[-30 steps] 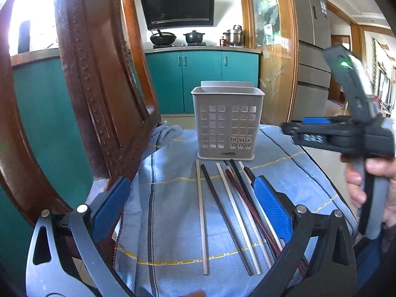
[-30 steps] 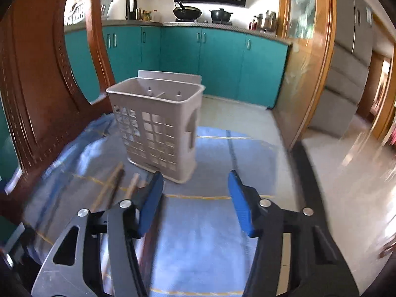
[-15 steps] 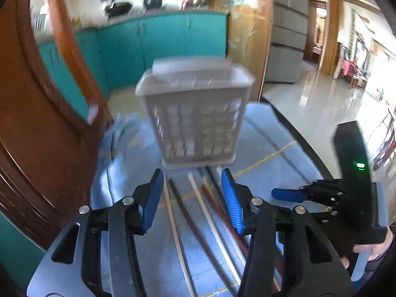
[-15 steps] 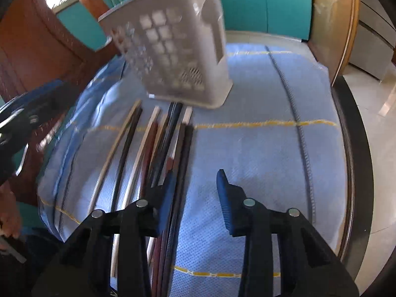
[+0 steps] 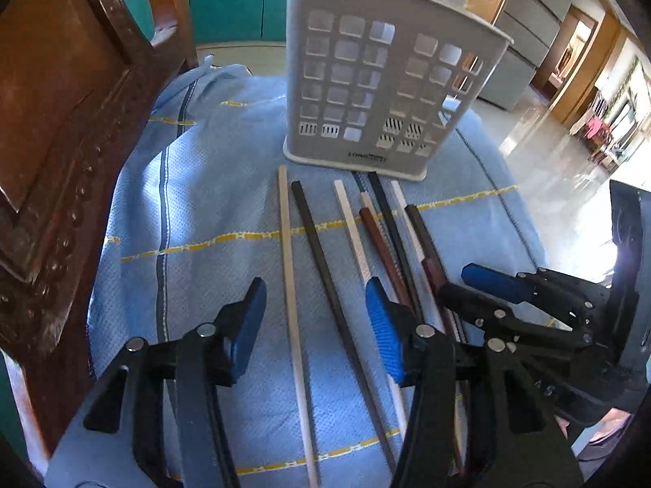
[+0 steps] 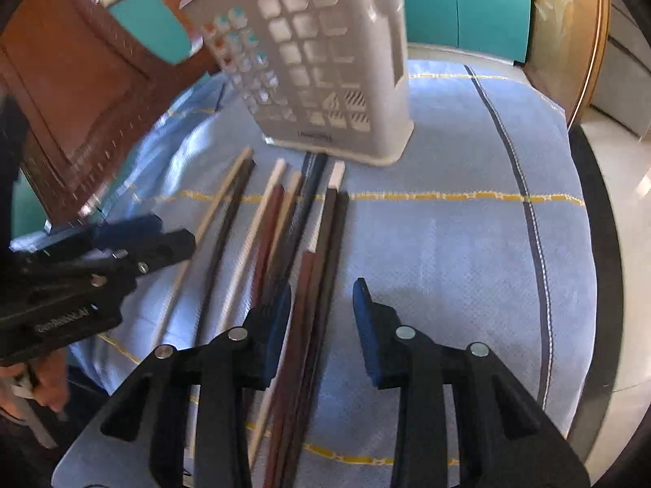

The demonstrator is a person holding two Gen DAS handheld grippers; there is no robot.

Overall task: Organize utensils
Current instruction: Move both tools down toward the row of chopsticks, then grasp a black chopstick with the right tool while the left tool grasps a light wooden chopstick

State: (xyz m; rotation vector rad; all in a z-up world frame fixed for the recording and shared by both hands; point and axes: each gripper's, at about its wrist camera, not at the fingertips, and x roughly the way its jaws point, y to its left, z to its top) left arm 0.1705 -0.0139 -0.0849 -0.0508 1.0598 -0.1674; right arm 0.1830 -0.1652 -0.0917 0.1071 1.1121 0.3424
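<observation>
On the blue woven cloth [image 5: 211,203], just in front of the pale slotted plastic holder [image 5: 382,81], the slim square-sided chopsticks [image 5: 303,236] lie side by side in cream, black and reddish brown, none yet in the holder. Both my grippers have tipped down from facing the kitchen to hang over them, so I judge picking is about to begin. My left gripper [image 5: 315,325], half open and widening, straddles a cream and a black stick; my right gripper [image 6: 321,317], narrower and closing, grips nothing.
</observation>
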